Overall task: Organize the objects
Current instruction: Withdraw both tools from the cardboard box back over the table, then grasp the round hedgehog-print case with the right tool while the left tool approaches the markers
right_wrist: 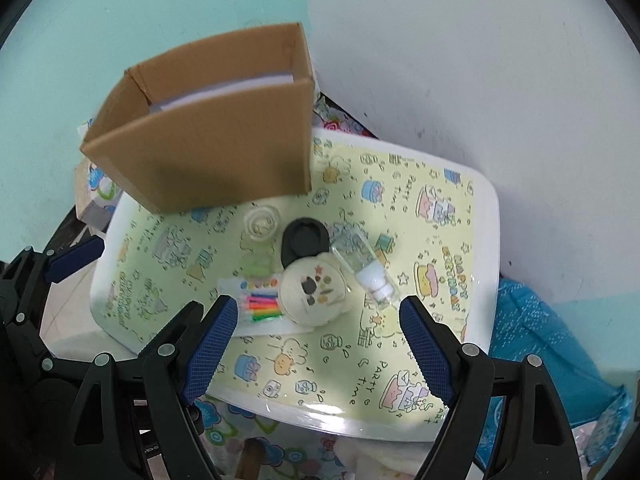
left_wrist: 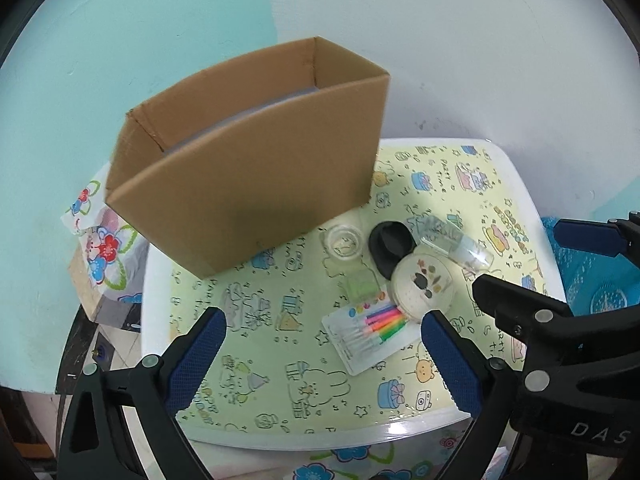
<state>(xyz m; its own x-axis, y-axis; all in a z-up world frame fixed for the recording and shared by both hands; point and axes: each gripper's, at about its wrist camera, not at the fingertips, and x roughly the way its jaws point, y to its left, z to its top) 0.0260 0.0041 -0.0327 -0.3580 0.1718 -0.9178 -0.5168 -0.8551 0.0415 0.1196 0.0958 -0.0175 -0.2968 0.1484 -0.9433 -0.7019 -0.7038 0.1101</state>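
Nearest: left gripper point(left_wrist: 324, 354), blue pads spread wide, nothing between, hanging above the table's near edge. Right gripper point(right_wrist: 316, 344) likewise spread wide and empty, also over the near edge; seen again at the right margin of the left wrist view.

Beneath both: small white table point(right_wrist: 486, 208) under a pale yellow cartoon-print cover point(right_wrist: 432, 208), "party time" lettering repeated.

Just past the pads: flat clear packet of bright marker pens point(left_wrist: 370, 330), pink, orange, green, lying on the cover. Touching its far corner, a round cream-coloured case point(left_wrist: 422, 282) with small dark and brown shapes on its lid. Behind that and overlapped by it, a black rounded object point(left_wrist: 390, 246); kind unclear. Right of the case, a clear bottle point(right_wrist: 364, 260) on its side, white cap toward the near edge. Left of the black object, a small clear round jar point(left_wrist: 345, 240), open top up.

Farther: open brown cardboard box point(left_wrist: 256, 196) standing upright on the far left of the table, something pale inside against the back wall.

Beyond: flower-print cloth point(left_wrist: 102, 246) off the table's left side, blue patterned fabric point(right_wrist: 540, 320) off the right, wall painted teal and white.
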